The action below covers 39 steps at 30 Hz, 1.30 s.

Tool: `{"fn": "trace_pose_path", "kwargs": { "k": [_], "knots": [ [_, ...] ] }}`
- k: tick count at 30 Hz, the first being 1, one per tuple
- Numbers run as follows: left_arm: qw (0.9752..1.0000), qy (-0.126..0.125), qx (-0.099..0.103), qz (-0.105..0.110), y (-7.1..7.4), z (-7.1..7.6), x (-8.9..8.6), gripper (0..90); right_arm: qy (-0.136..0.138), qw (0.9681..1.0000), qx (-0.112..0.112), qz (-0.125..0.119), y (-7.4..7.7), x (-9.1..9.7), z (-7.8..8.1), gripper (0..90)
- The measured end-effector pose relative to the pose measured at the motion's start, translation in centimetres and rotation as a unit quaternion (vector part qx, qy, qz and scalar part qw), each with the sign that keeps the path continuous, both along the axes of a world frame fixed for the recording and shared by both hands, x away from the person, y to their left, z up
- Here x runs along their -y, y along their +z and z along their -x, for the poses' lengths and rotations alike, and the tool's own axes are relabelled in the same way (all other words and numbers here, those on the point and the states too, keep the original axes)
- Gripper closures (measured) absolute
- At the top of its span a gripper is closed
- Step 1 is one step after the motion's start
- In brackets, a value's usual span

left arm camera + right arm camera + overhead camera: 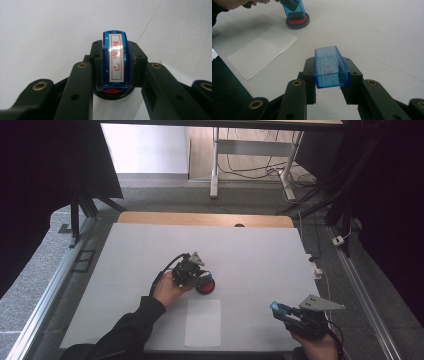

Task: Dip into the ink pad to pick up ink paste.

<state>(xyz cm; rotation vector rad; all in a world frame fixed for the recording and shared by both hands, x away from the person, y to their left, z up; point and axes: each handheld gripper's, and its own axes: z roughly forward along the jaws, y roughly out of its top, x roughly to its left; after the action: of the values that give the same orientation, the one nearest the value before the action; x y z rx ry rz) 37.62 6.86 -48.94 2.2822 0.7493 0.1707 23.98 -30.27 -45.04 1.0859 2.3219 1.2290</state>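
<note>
White counter [250,250] is carrying paper [202,322]; left hand-held gripper [194,276] is clamping the blue stamp [115,62] onto its red ink pad [206,286], right hand-held gripper [281,312] is gripping the stamp's clear blue cap [331,67].

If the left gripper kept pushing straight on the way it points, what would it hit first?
The left gripper points down, shut on the blue stamp, which sits on the red ink pad. It would probably press into that pad.

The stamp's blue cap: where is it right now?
The blue cap sits between the right gripper fingers at the high view's lower right, open side up, right of the paper sheet.
</note>
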Motion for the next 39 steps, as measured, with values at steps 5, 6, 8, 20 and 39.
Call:
{"fn": "trace_pose_path", "kwargs": {
  "k": [5,6,8,20,39],
  "knots": [
    [0.9998,0.002,-0.004,0.022,0.9,0.0,-0.5,69.8,0.0,1.0,0.001,0.002,0.0,0.0,0.0,68.8],
    [0.9997,0.003,-0.005,0.023,0.9,0.0,-0.5,69.7,0.0,1.0,0.001,0.002,0.0,0.0,0.0,68.8],
    [0.9997,0.004,-0.009,0.021,0.8,-0.1,-0.5,69.7,-0.001,1.0,0.001,0.003,0.0,0.0,0.0,68.8],
    [0.9992,0.011,-0.033,0.018,-0.3,-0.6,-0.6,69.8,0.0,1.0,0.002,0.004,0.0,0.0,0.1,68.8],
    [0.9999,0.008,-0.011,-0.008,-0.4,0.0,0.1,70.1,0.001,1.0,0.001,0.004,0.0,-0.1,0.1,68.8]
  ]
}}
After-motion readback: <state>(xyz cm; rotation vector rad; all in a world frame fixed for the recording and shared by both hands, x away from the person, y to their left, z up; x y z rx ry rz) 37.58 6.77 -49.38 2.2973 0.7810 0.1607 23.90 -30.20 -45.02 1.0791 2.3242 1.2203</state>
